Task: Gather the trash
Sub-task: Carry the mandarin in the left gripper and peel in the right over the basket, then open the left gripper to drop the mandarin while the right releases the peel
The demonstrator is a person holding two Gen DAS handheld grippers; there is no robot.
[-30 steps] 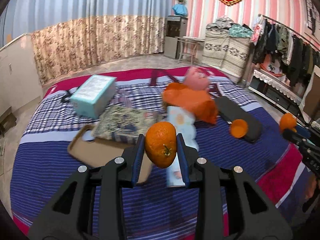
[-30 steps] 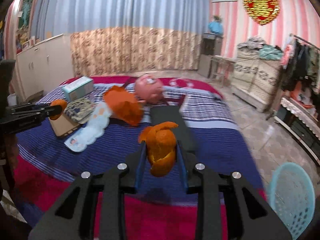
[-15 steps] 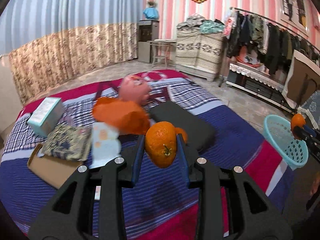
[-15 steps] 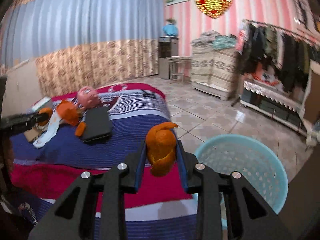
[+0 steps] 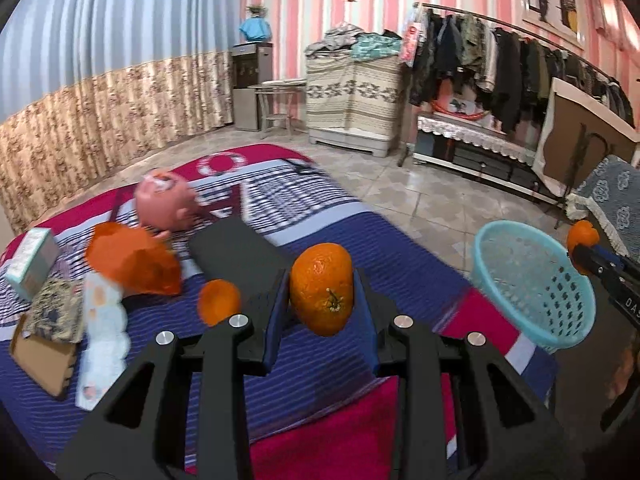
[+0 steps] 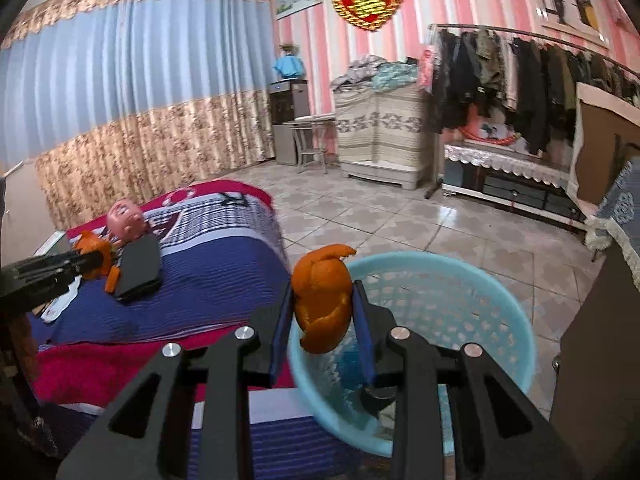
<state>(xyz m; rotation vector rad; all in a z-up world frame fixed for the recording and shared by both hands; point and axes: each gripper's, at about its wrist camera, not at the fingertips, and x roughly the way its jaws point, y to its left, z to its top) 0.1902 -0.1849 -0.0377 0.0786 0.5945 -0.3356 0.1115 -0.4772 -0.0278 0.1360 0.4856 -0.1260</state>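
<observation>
Now that both hands have swung right off the bed, right gripper pinches orange peel over the near-right basket, left gripper clamps an orange, so drop-off looks next.

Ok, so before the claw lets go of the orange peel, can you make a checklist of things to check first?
1. Right claw grips the orange peel: ok, pinched between both pads.
2. Peel is over the blue basket: ok from the right wrist view, which shows the basket opening behind and below the peel.
3. Basket stands upright on the floor beside the bed: ok.
4. Basket has room: ok, mostly empty; something dark lies at the bottom.
5. Left claw out of the way: ok, it holds a whole orange above the bed.
6. Peel will fall free of the pads: cannot tell.
</observation>
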